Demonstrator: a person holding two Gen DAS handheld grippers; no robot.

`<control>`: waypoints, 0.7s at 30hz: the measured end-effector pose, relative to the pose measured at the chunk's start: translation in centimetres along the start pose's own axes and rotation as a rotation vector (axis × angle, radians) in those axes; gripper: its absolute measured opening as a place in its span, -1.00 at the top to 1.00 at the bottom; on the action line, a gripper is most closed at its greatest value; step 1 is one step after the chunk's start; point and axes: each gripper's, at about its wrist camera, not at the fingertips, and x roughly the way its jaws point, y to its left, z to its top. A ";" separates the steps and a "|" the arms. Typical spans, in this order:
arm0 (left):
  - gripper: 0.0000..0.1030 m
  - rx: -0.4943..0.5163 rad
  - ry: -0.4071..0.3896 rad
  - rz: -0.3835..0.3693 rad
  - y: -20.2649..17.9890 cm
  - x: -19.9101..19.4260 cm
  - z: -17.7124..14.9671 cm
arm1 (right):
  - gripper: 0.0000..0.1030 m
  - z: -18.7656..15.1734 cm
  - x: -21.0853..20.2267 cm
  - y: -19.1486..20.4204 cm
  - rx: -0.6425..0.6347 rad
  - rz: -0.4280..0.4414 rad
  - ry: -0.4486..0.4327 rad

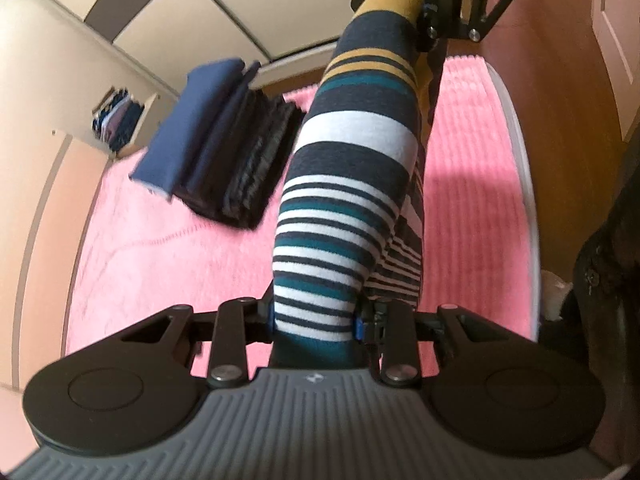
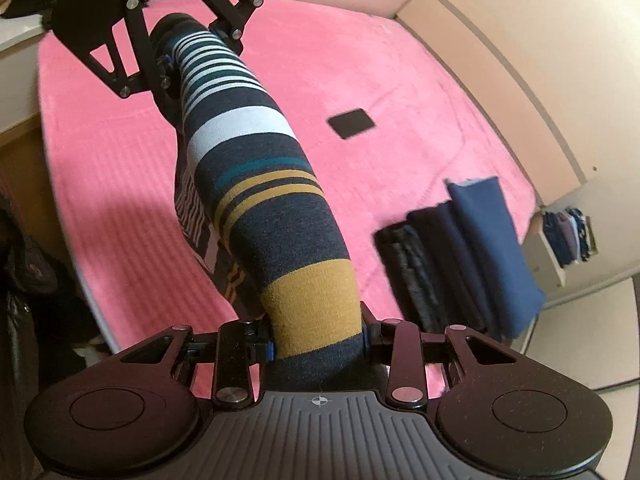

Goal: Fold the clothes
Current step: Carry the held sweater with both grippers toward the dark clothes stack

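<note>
A striped garment (image 1: 348,168) in navy, white, teal and mustard is stretched in the air between both grippers, above a pink bed cover (image 1: 160,248). My left gripper (image 1: 316,322) is shut on its teal-and-white striped end. My right gripper (image 2: 320,344) is shut on its mustard-and-navy end. Each gripper shows in the other's view: the right gripper (image 1: 420,12) at the top of the left wrist view, the left gripper (image 2: 172,48) at the top left of the right wrist view. A second layer of the garment (image 2: 196,216) hangs below the taut part.
A stack of folded dark blue and black clothes (image 1: 216,136) (image 2: 460,256) lies on the pink cover (image 2: 400,80). A small black rectangle (image 2: 352,123) lies on the cover. A shelf with folded clothes (image 2: 568,240) stands by the beige wall. Wooden floor (image 1: 560,80) runs beside the bed edge.
</note>
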 end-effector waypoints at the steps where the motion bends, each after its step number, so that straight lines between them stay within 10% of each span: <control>1: 0.43 0.011 -0.019 0.000 0.9 0.4 0.1 | 0.32 0.2 0.0 -0.5 0.007 -0.012 0.012; 9: 0.43 0.097 -0.167 0.020 9.6 2.7 3.0 | 0.32 0.9 -1.5 -7.7 0.037 -0.120 0.056; 21: 0.43 0.070 -0.202 0.239 26.8 10.0 15.3 | 0.32 -0.5 -0.2 -29.6 -0.019 -0.281 -0.101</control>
